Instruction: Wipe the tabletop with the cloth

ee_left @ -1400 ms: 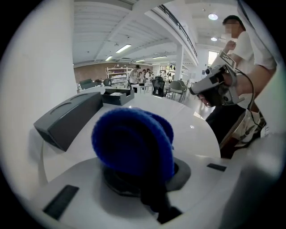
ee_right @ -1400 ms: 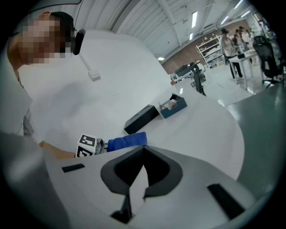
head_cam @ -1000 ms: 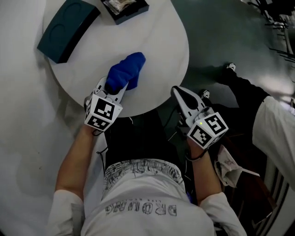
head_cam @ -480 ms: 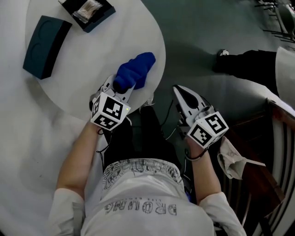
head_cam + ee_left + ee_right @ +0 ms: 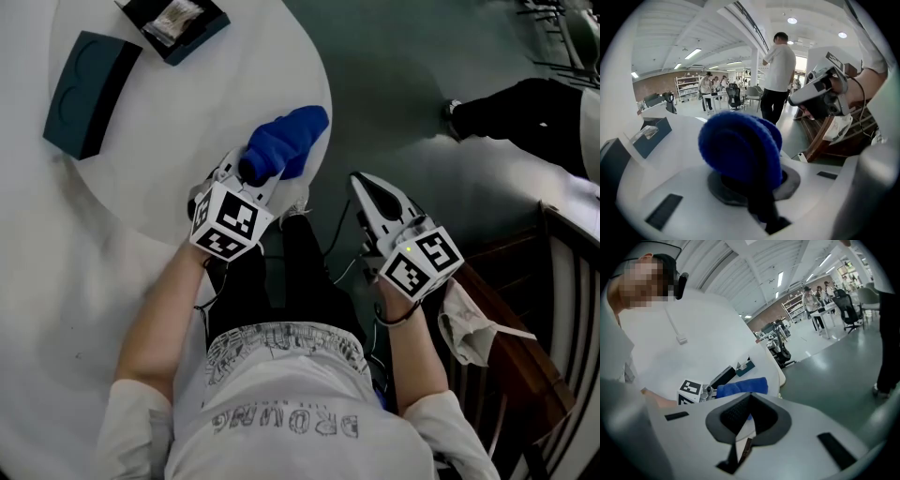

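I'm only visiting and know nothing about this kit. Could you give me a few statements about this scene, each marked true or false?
The left gripper has its jaws shut on the blue cloth. True.
The right gripper grips a cloth too. False: its jaws are shut on nothing, off to the side of the table.
The cloth lies mid-table. False: it is at the table's edge.
A dark box lies on the table. True.
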